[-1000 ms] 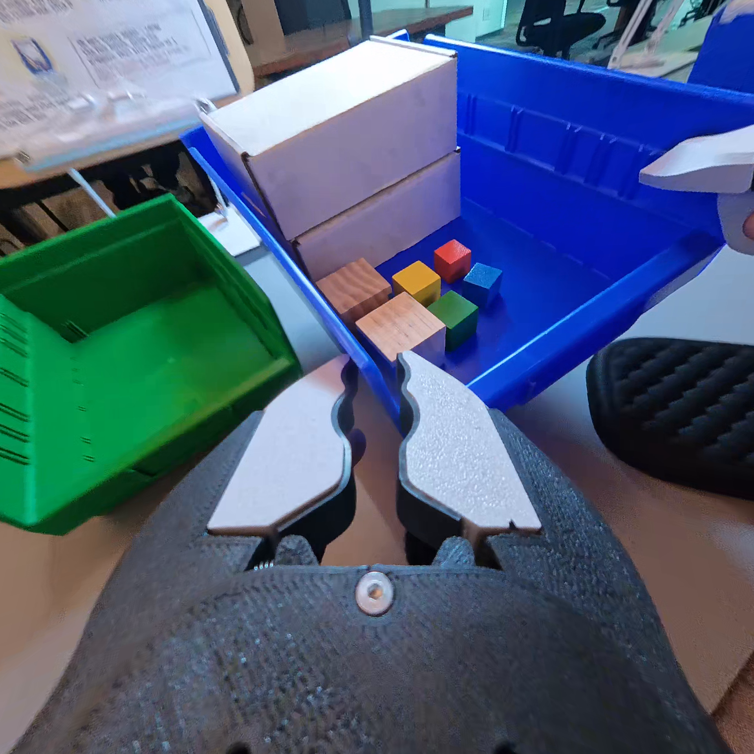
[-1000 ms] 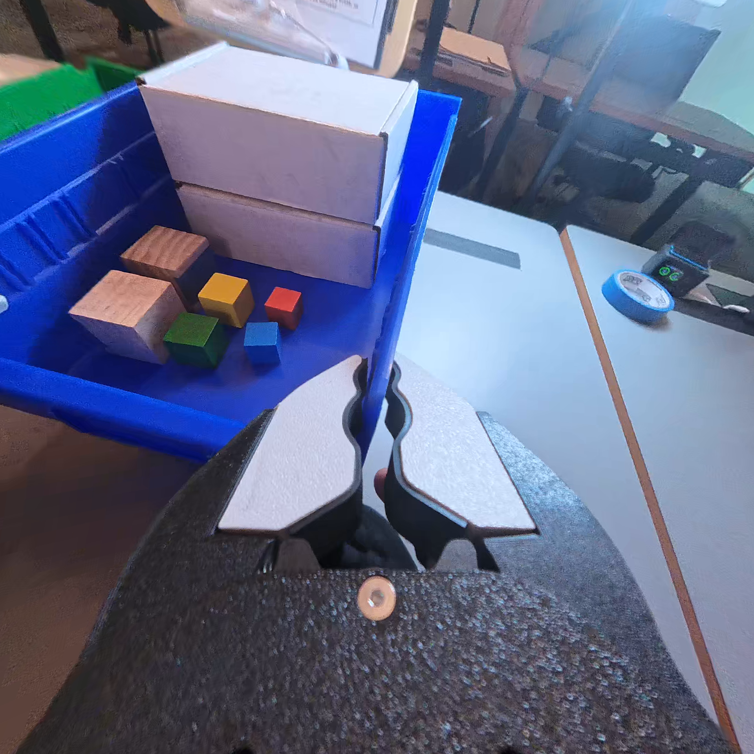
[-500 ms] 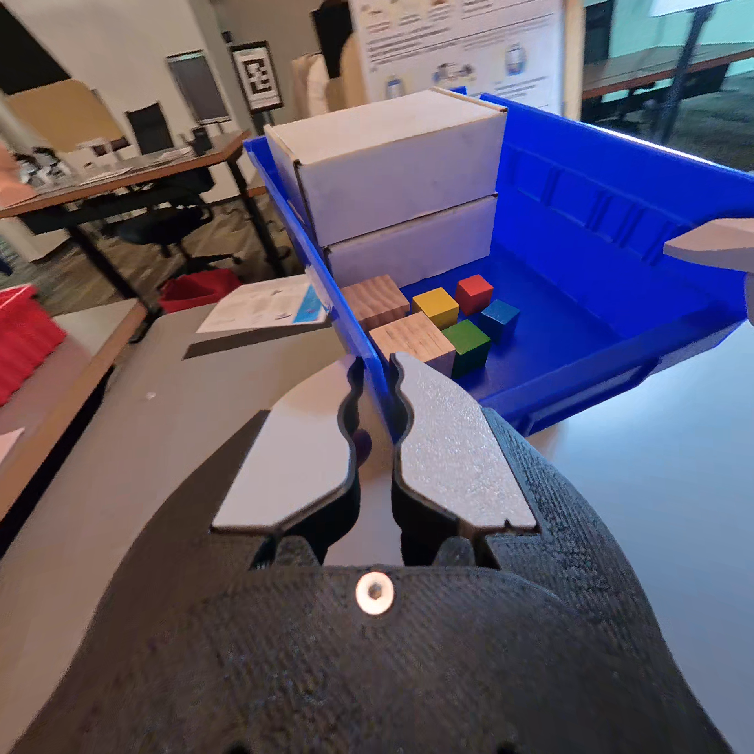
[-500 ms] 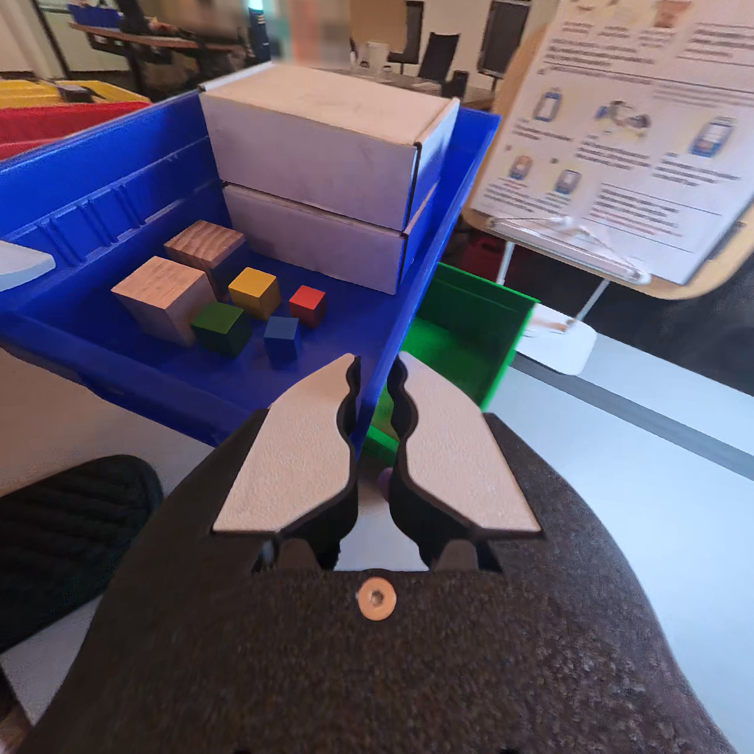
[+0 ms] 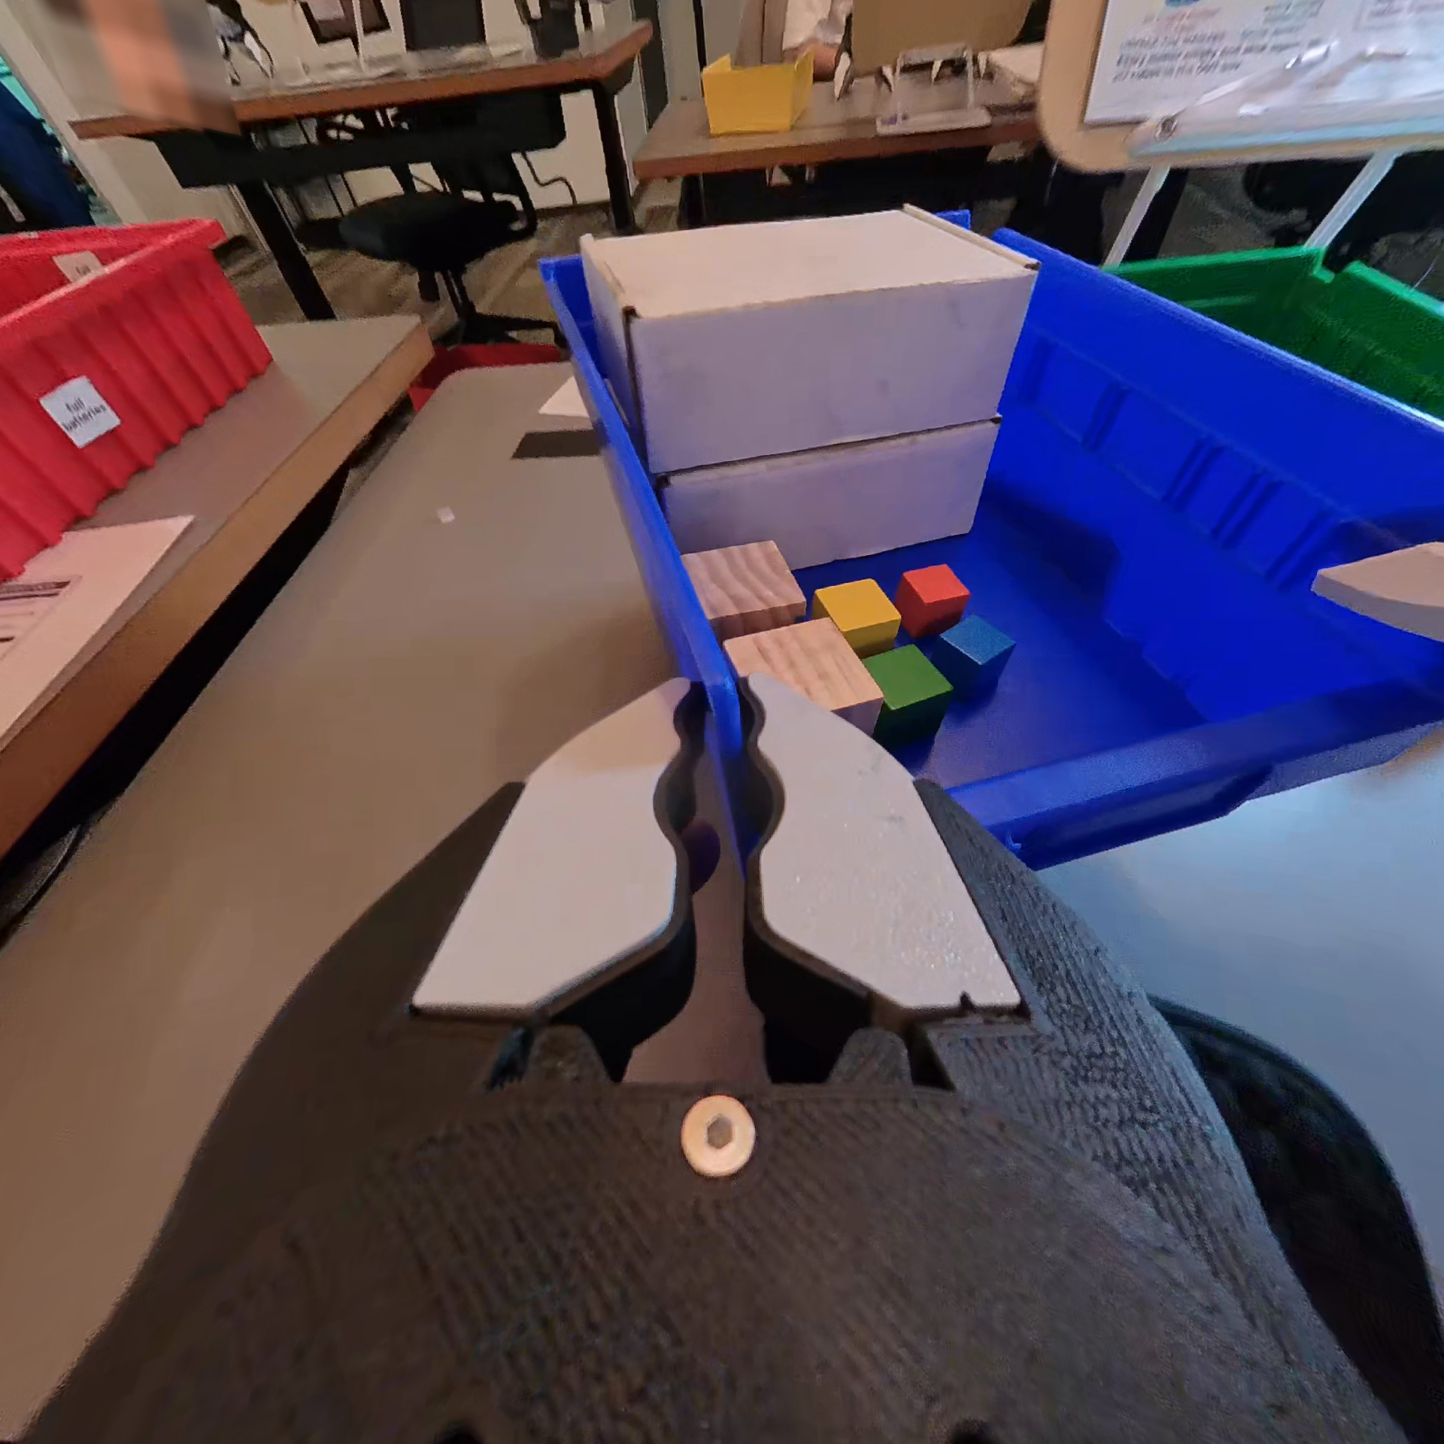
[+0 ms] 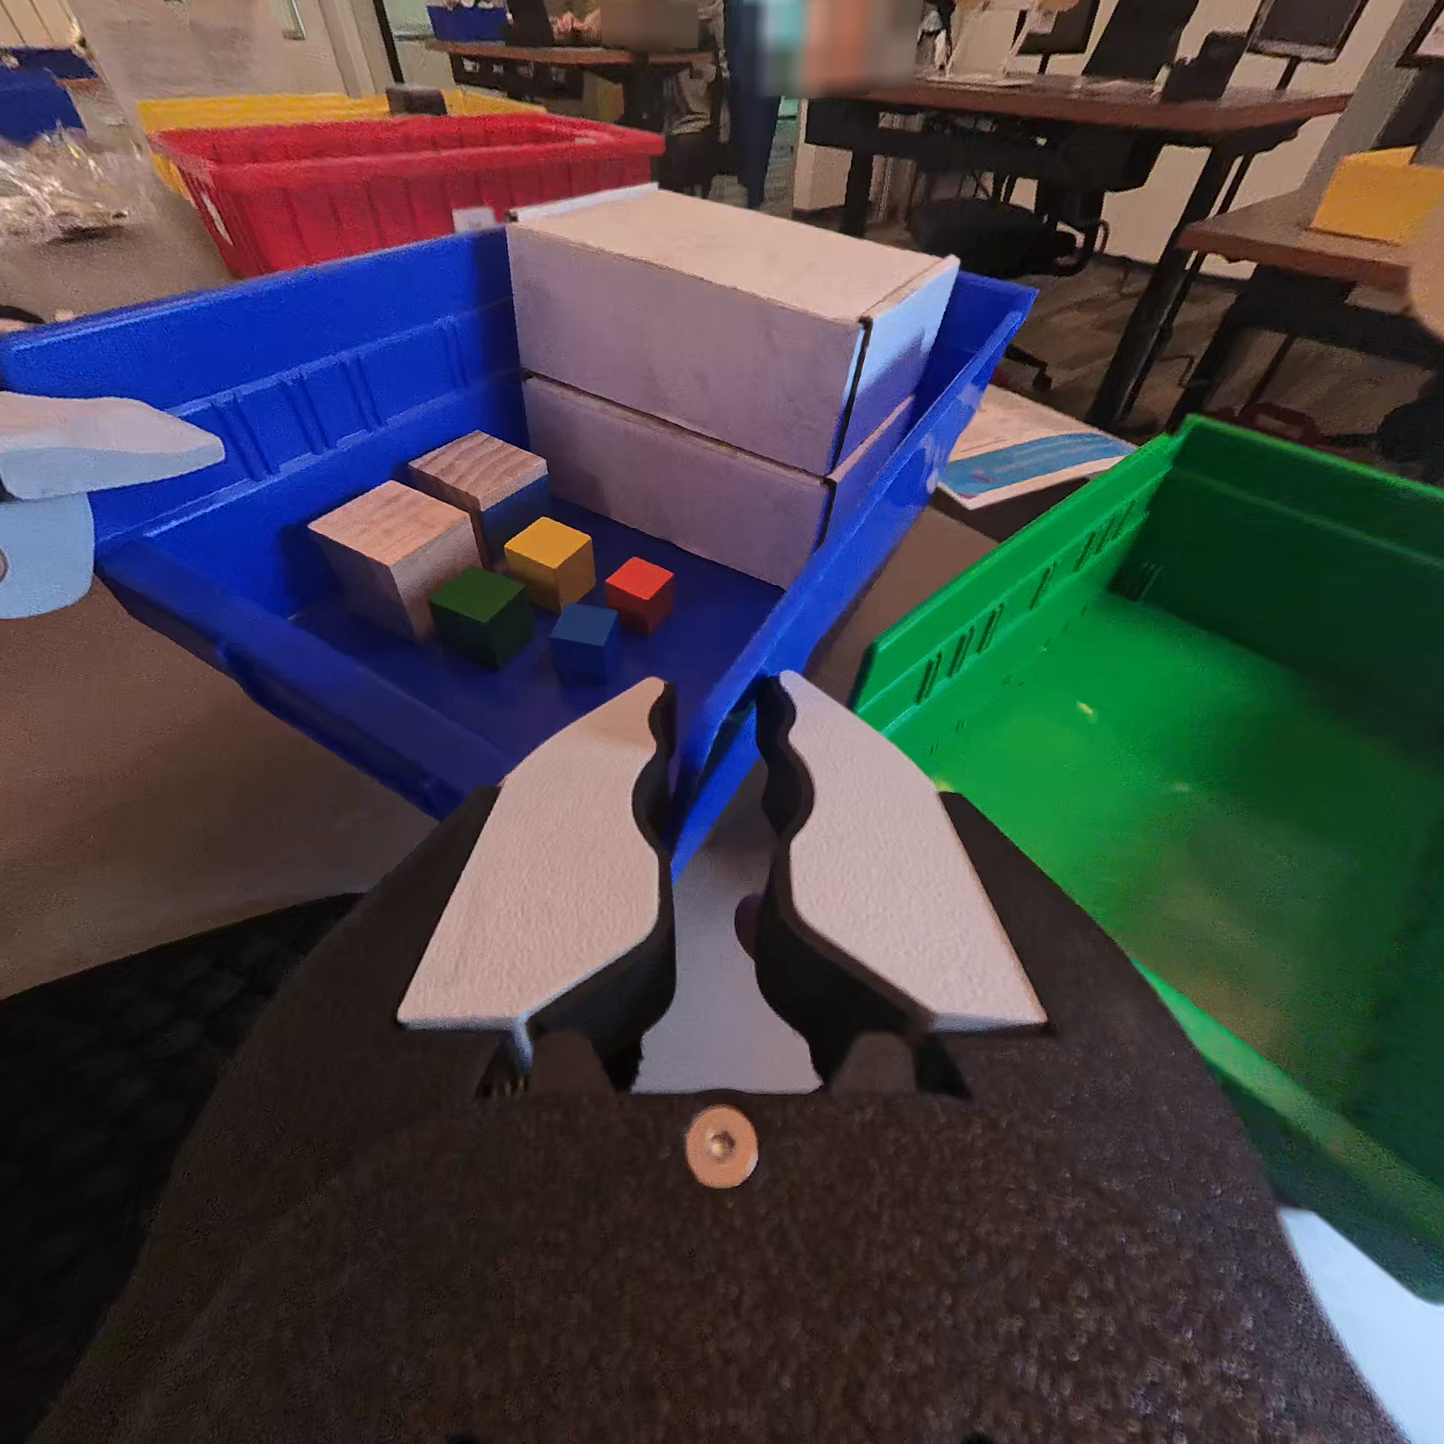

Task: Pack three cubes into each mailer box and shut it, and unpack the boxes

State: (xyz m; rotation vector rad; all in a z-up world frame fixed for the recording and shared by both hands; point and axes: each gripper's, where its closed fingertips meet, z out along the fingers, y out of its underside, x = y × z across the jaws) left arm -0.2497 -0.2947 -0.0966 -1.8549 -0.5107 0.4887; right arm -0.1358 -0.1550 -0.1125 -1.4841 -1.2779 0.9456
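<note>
1. Left wrist view: the left claw (image 5: 715, 691) is pinching the left side wall of a blue bin (image 5: 1219, 437), one finger outside the wall and one inside.
2. Inside the bin, two closed white mailer boxes are stacked against the far wall: the upper mailer box (image 5: 813, 336) sits on the lower mailer box (image 5: 820, 500).
3. In front of the boxes, on the bin floor, two plain wooden cubes (image 5: 797, 664) lie against the left wall, one behind the other.
4. Just right of them sit four smaller cubes close together: a yellow cube (image 5: 857, 613), a red cube (image 5: 931, 598), a green cube (image 5: 906, 691) and a blue cube (image 5: 975, 648).
5. The bin rests on a grey counter (image 5: 391, 703). A red crate (image 5: 117, 352) stands on a neighbouring table at left, and a green bin (image 5: 1313, 312) shows behind the blue one at right. One finger tip of the other claw shows at the right edge.
6. Right wrist view: the right claw (image 6: 715, 688) straddles the right side wall of the blue bin (image 6: 258, 367). Its left finger touches the wall; a gap shows beside the right finger, so I cannot tell whether it is gripping.
7. The stacked mailer boxes (image 6: 688, 406) stand at the far end, with the wooden cubes (image 6: 406, 539) and the four coloured cubes (image 6: 547, 559) in front of them.
8. The green bin (image 6: 1211, 703) sits just beside the blue bin on the right, tilted in this view. The red crate (image 6: 391, 172) stands behind.
</note>
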